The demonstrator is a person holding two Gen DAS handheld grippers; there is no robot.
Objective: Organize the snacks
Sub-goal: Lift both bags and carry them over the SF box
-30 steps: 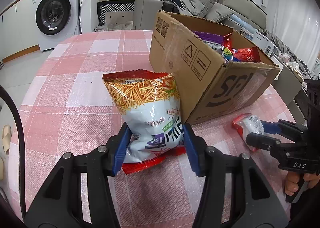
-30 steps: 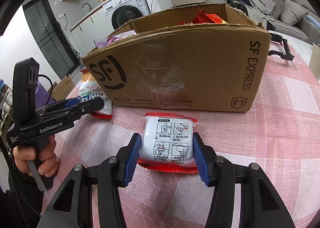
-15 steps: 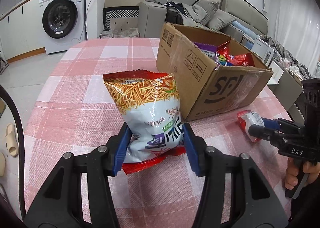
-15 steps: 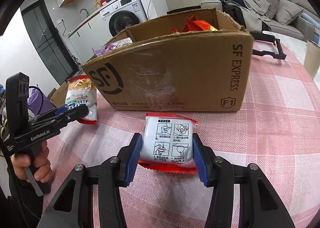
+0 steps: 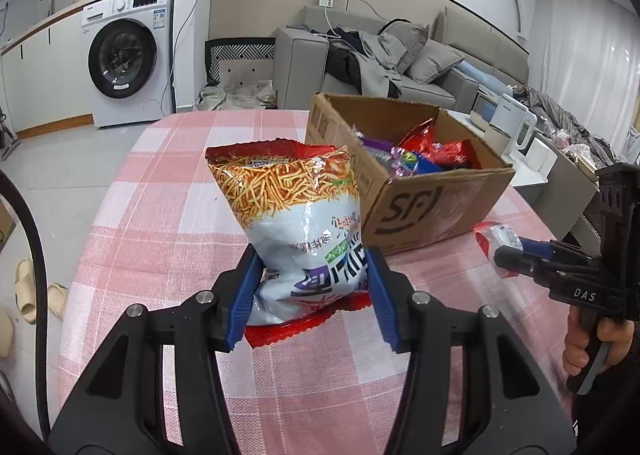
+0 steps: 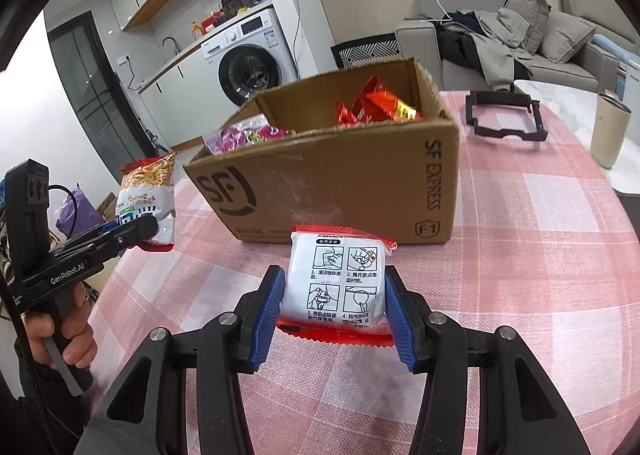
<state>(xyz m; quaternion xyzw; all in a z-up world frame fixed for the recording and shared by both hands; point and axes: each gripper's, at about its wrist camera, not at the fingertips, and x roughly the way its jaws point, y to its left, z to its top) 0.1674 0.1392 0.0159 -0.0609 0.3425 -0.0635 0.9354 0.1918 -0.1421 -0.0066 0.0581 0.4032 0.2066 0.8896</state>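
My left gripper [image 5: 310, 295] is shut on a noodle snack bag [image 5: 296, 223], white with orange sticks printed on top, held upright above the pink checked tablecloth [image 5: 160, 223]. An open cardboard box [image 5: 420, 199] with several snack packets inside stands just right of the bag. In the right wrist view my right gripper [image 6: 334, 315] is shut on a small white packet with a red edge [image 6: 338, 283], lifted in front of the cardboard box [image 6: 340, 191]. The left gripper [image 6: 132, 233] with its noodle bag [image 6: 150, 195] shows at the left there.
A black plastic frame [image 6: 506, 117] and a beige tumbler [image 6: 610, 131] sit on the table beyond the box. A hand [image 6: 60, 339] grips the left tool's handle. A washing machine [image 5: 128, 59], a sofa [image 5: 400, 59] and slippers [image 5: 28, 291] on the floor surround the table.
Both grippers have risen with their packets. The box now sits lower and farther off in both views, and its contents show more.
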